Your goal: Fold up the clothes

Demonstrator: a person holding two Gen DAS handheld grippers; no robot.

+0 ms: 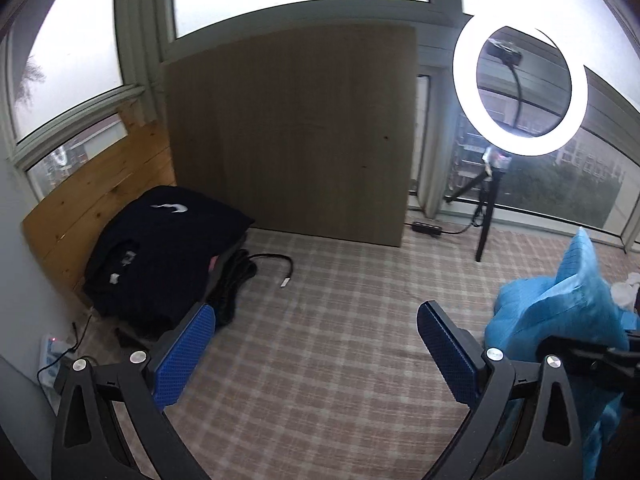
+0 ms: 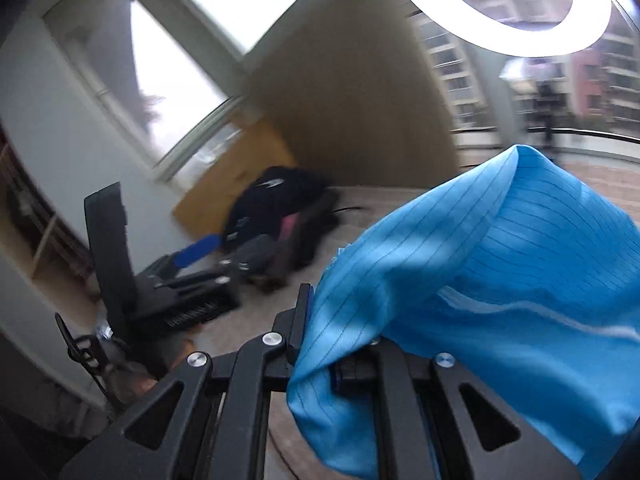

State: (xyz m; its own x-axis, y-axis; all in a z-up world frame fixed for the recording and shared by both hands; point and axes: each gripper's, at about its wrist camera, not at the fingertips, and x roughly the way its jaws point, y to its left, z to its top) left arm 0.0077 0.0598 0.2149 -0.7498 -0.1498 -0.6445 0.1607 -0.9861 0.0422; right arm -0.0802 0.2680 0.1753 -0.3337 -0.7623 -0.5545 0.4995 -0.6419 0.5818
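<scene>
Your left gripper: jaws spread, nothing between, open checked beige tablecloth ahead. Your right gripper: jaws pinching thin-striped bright blue garment, lifted over cloth's right side; fabric hides pads. Folded black clothes pile in far-left corner. View blurred.

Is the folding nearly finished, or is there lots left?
Partly done: dark clothes already sit stacked by the wooden board. In hand: the right gripper has its jaws shut on a blue garment, bunched up and unfolded. The left gripper is open and empty. Left: fold the blue one.
</scene>
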